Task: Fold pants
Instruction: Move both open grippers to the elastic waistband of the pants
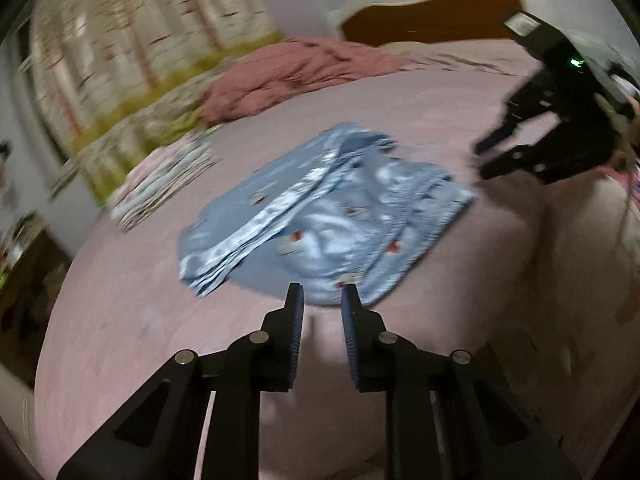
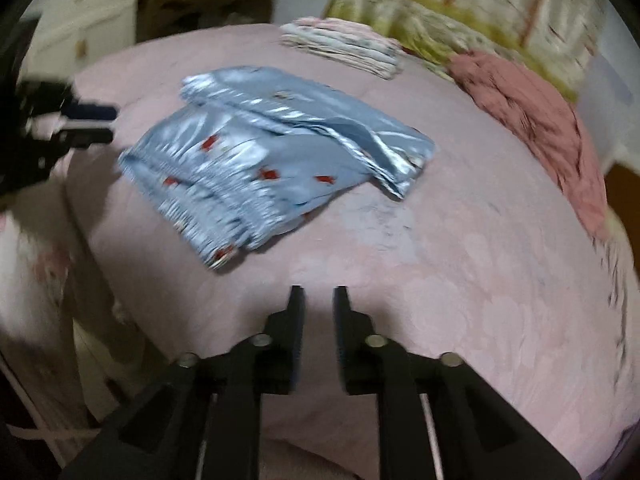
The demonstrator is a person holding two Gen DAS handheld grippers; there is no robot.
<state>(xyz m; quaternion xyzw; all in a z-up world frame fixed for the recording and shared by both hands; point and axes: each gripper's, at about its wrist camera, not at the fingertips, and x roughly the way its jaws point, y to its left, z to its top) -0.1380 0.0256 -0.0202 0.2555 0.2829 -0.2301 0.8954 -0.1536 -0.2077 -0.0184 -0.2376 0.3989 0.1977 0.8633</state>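
I am looking at the pants (image 1: pixel 320 216), a shiny blue satin pair with small red marks, lying on the pink bed (image 1: pixel 120 340) near its middle. They are sitting in a compact, roughly rectangular bundle with several layers stacked along one edge, so I am judging the folding to be largely done; whether one more fold or a tidy-up is wanted, I cannot say from here.

My left tongs (image 1: pixel 322 294) are hovering just short of the near edge of the pants, spread a little and gripping nothing. My right tongs (image 2: pixel 318 294) are hanging over bare bed cover, apart from the cloth, likewise spread and empty. Each camera is also catching the other tool off to the side, clear of the fabric.

Beyond the pants, a stack of folded clothes (image 2: pixel 344 44) is sitting near the far edge, and a crumpled reddish blanket (image 2: pixel 536 120) is lying beside it. I am guessing what remains is smoothing the bundle or moving it onto that stack. Both views are blurring, so fine creases are hard to read.
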